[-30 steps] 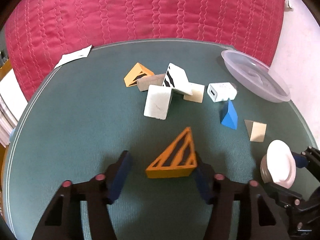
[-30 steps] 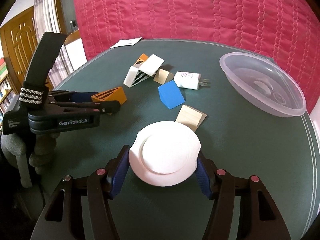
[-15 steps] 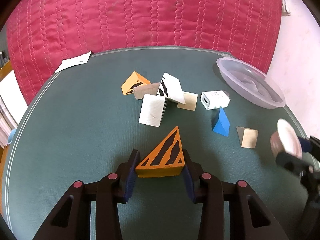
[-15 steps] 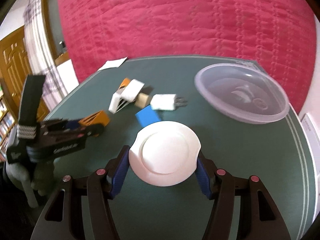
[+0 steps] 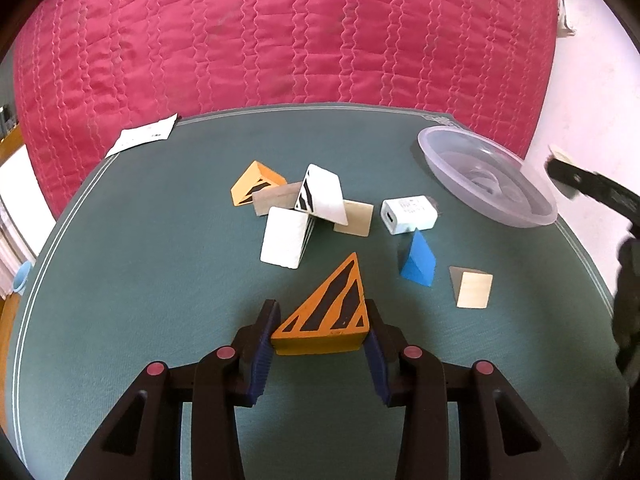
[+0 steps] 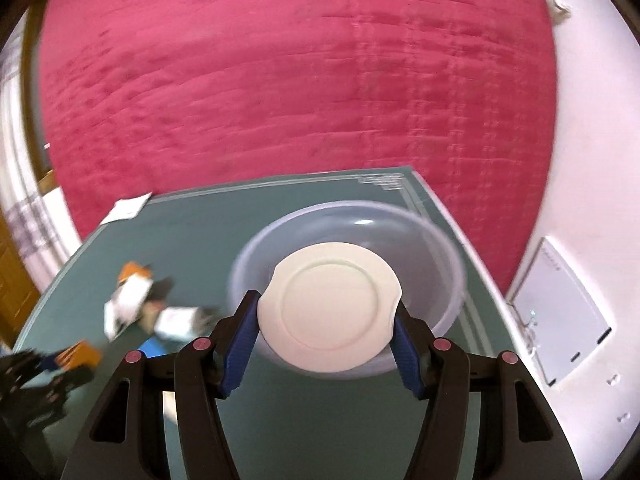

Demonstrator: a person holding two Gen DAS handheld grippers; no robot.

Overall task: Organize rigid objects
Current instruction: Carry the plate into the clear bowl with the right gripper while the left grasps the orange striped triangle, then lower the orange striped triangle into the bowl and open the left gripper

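Note:
My left gripper [image 5: 320, 334] is shut on an orange triangular block with black stripes [image 5: 326, 316], its blue pads pressed on both sides, low over the green table [image 5: 140, 280]. My right gripper [image 6: 328, 322] is shut on a round white disc [image 6: 329, 306], held above the clear plastic bowl [image 6: 436, 248]; in the left wrist view that bowl [image 5: 486, 178] stands at the far right with the right gripper's arm [image 5: 592, 186] beside it. A pile of loose blocks lies mid-table: white blocks [image 5: 286, 236], a small orange wedge [image 5: 256, 182], a white charger [image 5: 408, 214], a blue wedge [image 5: 418, 260], a wooden wedge [image 5: 472, 288].
A quilted red cover [image 5: 280, 40] rises behind the table's far edge. A white paper slip [image 5: 144, 138] lies at the far left edge. A white wall [image 6: 580, 160] and a white panel [image 6: 560, 312] stand to the right of the table.
My left gripper closed onto the orange striped block. My right gripper rose and swung right with the white disc, from beside the wooden wedge to above the clear bowl.

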